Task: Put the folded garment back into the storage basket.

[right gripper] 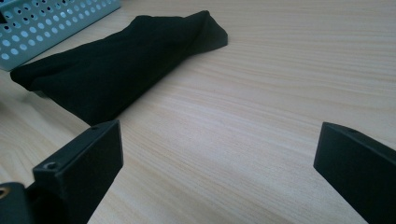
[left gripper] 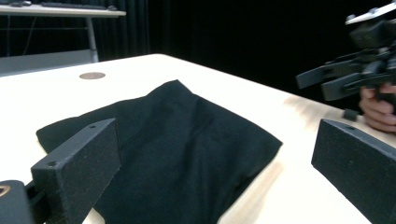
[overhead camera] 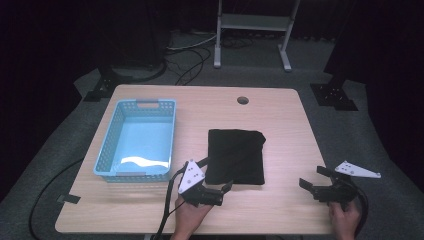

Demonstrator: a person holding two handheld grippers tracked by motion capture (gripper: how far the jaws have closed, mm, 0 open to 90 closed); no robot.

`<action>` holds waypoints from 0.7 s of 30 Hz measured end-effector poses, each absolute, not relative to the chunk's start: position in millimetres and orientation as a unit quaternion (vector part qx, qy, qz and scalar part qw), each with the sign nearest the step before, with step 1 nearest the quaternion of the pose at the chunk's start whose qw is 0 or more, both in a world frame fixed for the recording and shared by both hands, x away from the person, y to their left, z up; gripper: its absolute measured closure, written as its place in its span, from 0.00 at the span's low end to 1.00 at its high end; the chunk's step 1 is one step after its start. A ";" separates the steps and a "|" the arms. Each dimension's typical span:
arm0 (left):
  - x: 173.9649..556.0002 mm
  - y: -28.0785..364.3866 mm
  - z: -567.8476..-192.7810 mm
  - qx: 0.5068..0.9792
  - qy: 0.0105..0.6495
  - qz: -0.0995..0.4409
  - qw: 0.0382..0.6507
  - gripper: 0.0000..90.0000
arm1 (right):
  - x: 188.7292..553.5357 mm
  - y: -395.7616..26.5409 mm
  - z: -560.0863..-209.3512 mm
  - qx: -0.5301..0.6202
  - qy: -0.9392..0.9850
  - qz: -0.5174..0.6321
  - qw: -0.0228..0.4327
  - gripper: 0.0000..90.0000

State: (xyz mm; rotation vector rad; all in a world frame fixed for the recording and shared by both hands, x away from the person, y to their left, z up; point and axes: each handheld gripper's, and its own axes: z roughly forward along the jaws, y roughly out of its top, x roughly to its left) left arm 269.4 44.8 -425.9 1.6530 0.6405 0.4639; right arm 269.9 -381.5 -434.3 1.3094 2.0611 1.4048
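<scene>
A folded black cloth (overhead camera: 235, 156) is laid flat on the wooden table (overhead camera: 280, 120), just ahead of the left gripper (overhead camera: 226, 189). That gripper is held with its jaws spread wide and nothing between them; in the left gripper view the near edge of the cloth (left gripper: 177, 154) is seen directly in front of the gap, close to the jaw at the left of that view, though contact cannot be told. The right gripper (overhead camera: 312, 181) is held well apart from the cloth, to the cloth's right, its jaws likewise wide open and empty over bare table. In the right gripper view the cloth (right gripper: 116, 60) is seen ahead and off to the left. A light blue perforated basket (overhead camera: 112, 145) is stood beyond the left gripper, just beside the cloth's left edge.
</scene>
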 end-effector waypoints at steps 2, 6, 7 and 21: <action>273.3 40.5 -424.9 0.719 0.277 0.210 0.602 0.01 | 270.0 -381.8 -434.3 0.459 0.722 0.493 0.161 0.02; 281.1 30.9 -420.8 0.728 0.278 0.218 0.588 0.01 | 270.0 -381.8 -434.2 0.457 0.722 0.493 0.160 0.02; 283.3 28.6 -419.6 0.732 0.277 0.218 0.583 0.01 | 270.1 -381.8 -434.2 0.457 0.722 0.494 0.160 0.02; 307.4 5.4 -411.2 0.768 0.275 0.225 0.533 0.01 | 270.4 -383.8 -434.1 0.455 0.720 0.500 0.156 0.02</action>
